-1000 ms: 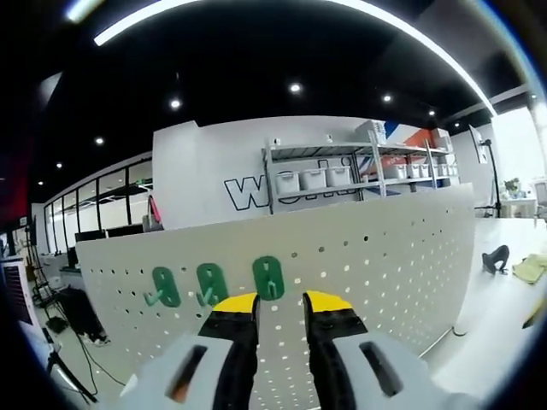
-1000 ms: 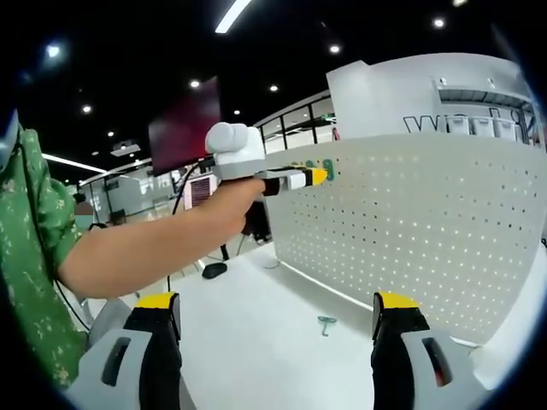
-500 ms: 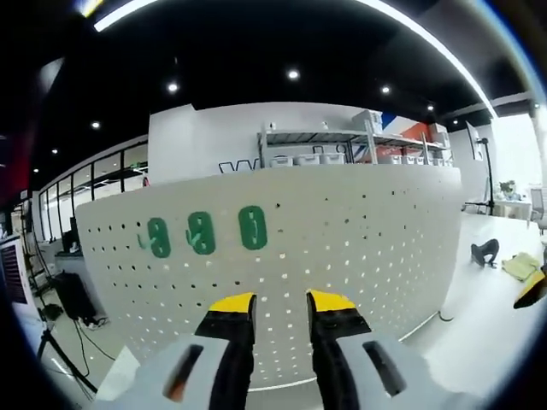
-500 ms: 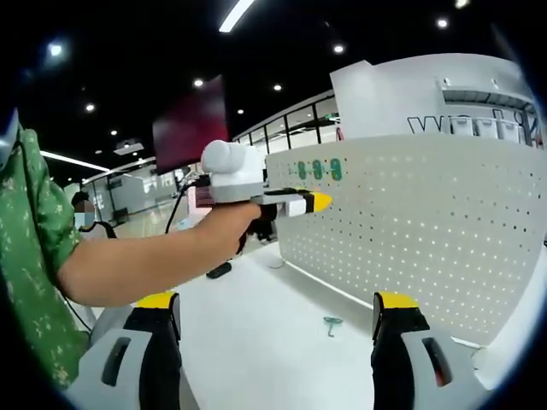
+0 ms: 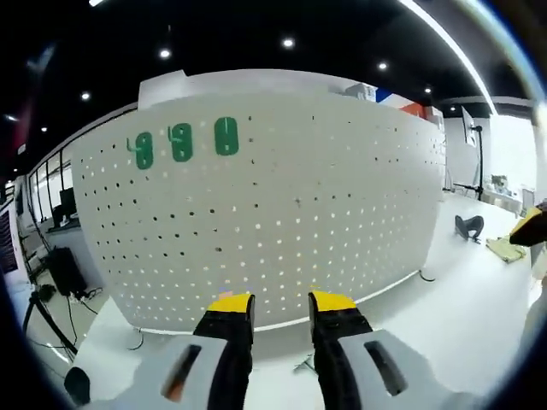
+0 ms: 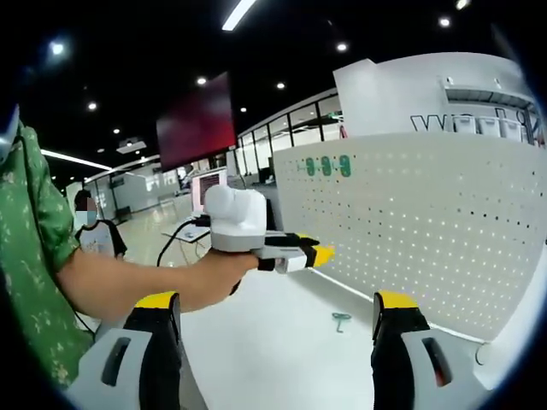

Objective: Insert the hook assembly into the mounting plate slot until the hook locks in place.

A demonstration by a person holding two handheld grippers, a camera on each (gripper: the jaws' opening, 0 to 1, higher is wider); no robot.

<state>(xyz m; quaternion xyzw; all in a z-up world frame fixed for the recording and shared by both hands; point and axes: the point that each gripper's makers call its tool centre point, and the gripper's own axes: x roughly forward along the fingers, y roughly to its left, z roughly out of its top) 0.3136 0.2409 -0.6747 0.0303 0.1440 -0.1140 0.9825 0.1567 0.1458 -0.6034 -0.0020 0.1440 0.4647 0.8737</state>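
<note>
A white pegboard plate (image 5: 299, 196) stands upright on the white table (image 6: 256, 359). Three green hooks (image 5: 180, 143) hang side by side near its upper left corner, also seen as green hooks (image 6: 326, 166). My left gripper (image 5: 281, 302) is well below and back from them, its yellow-tipped jaws a narrow gap apart with nothing between; as the left gripper (image 6: 314, 254) it hovers over the table in a hand. A small loose hook (image 6: 340, 320) lies on the table by the plate's foot. My right gripper (image 6: 273, 307) stands wide open and empty.
The person's bare arm (image 6: 128, 286) and green sleeve (image 6: 30, 256) cross the left side. A black object (image 5: 468, 226) and a yellowish item (image 5: 504, 248) lie on the table at the right. Another person (image 6: 85, 226) stands far behind, under a dark red screen (image 6: 197, 128).
My left gripper has drawn back and down from the third green hook, which stays on the plate. The right gripper has stayed still and open.
</note>
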